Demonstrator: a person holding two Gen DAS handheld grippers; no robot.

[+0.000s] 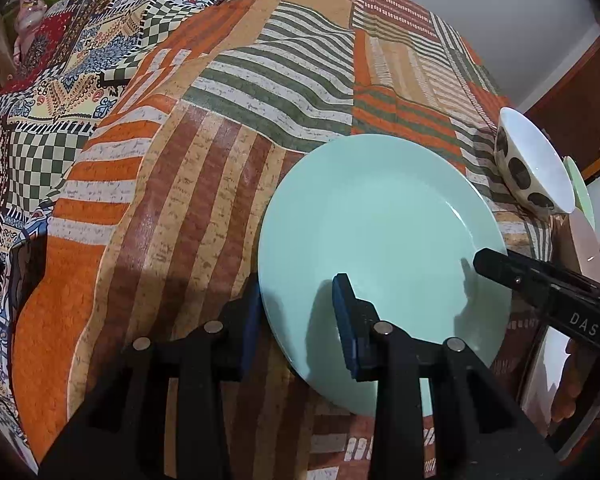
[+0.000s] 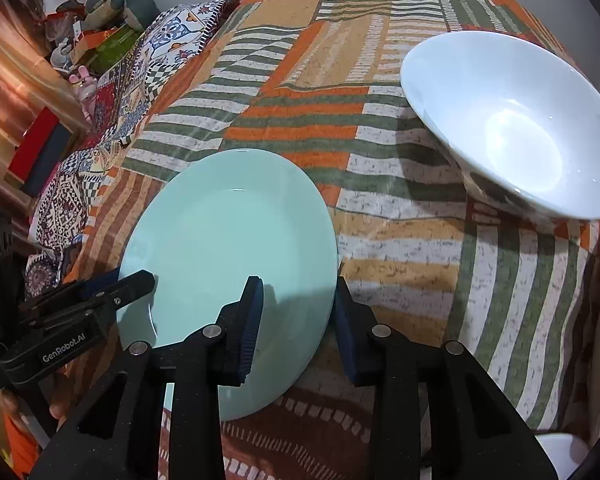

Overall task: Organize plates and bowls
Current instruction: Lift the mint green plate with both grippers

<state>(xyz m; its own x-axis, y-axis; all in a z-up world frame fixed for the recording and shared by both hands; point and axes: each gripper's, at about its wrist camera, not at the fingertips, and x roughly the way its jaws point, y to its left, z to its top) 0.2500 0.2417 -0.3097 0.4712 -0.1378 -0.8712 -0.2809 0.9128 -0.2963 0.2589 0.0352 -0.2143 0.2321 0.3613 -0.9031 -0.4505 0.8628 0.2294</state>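
A pale green plate (image 1: 384, 240) (image 2: 228, 248) lies tilted over the striped patchwork cloth (image 1: 204, 168). My left gripper (image 1: 300, 320) straddles its left rim, one pad on top and the other under the edge, shut on it. In the right wrist view the left gripper (image 2: 136, 280) clamps that same rim. My right gripper (image 2: 298, 320) holds the opposite rim, its pads closed on the edge; the left wrist view shows the right gripper (image 1: 484, 262) reaching in from the right. A white bowl (image 1: 532, 168) (image 2: 512, 120) with dark spots outside sits tilted to the right of the plate.
Behind the bowl, the edges of another green plate (image 1: 580, 188) and a pink plate (image 1: 588, 240) show. A patterned pillow (image 2: 168, 40) and clutter lie at the far left. The cloth's right edge drops off past the bowl. A hand (image 1: 572, 380) shows at the lower right.
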